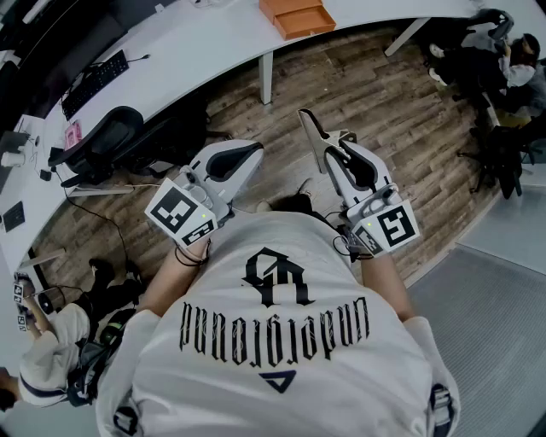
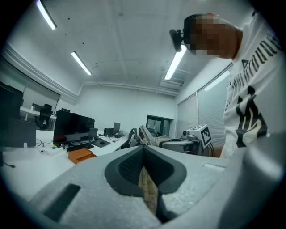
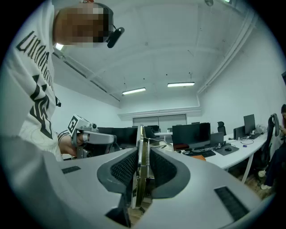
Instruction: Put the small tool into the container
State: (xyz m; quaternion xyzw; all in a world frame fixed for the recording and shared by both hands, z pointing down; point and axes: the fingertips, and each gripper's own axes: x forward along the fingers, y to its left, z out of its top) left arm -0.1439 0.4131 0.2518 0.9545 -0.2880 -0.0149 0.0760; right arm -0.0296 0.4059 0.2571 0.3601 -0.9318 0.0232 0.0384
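Note:
The small tool (image 3: 141,152), a thin metal piece with a spring, stands upright between the pads of my right gripper (image 3: 142,167), which is shut on it. In the head view the tool (image 1: 312,139) sticks out ahead of the right gripper (image 1: 334,160), held close to the person's chest above the wooden floor. My left gripper (image 1: 251,154) is level with it on the left. Its jaws (image 2: 144,152) are shut with nothing between them. The container, an orange open box (image 1: 298,16), lies on the white desk far ahead; it also shows small as the orange box (image 2: 80,155).
A long curved white desk (image 1: 196,47) runs across the far side, carrying a keyboard (image 1: 94,81) and monitors (image 2: 73,127). A black office chair (image 1: 111,141) stands at the left. Other people sit at the lower left and upper right.

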